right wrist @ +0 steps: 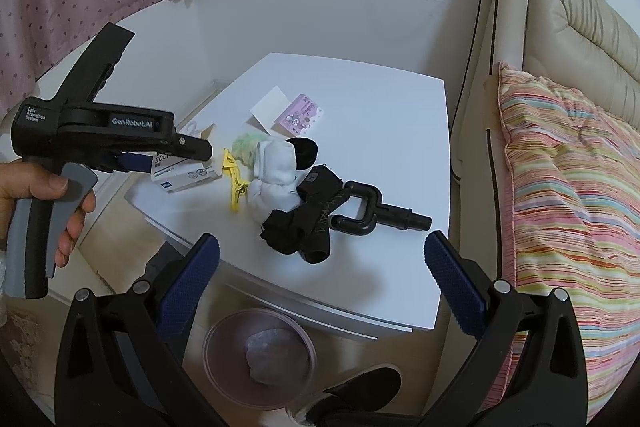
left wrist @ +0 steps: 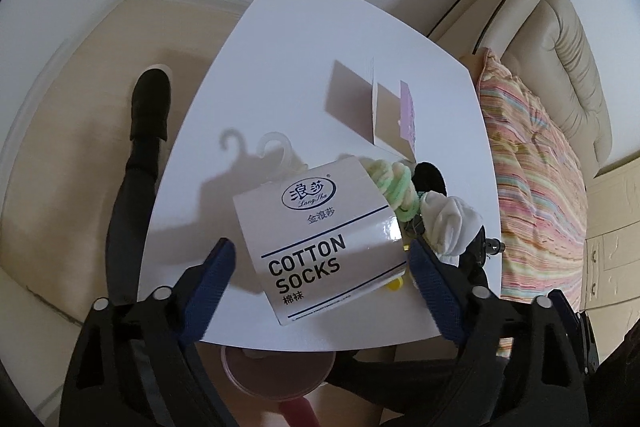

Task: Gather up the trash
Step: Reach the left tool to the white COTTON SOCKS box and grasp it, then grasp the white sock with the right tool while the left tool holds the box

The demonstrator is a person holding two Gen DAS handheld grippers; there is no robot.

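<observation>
Your left gripper [left wrist: 320, 267] hangs over the near edge of the white table [left wrist: 280, 39], its blue pads spread to either side of the "COTTON SOCKS" card sleeve [left wrist: 316, 231] in the lower middle of the left wrist frame. The right pad sits close to the sleeve's right edge, but whether it touches is hard to tell; the left pad stands clear of it. The sleeve lies flat, its far end beside a rolled green-and-white sock [left wrist: 394, 187] and a white sock [left wrist: 448, 223]. Your right gripper [right wrist: 320, 267] is spread wide with nothing between its fingers, held off the table's near edge. Below it, at the bottom centre of the right wrist frame, the pink bin [right wrist: 224, 359] stands on the floor with a pale crumpled wad [right wrist: 276, 355] inside.
</observation>
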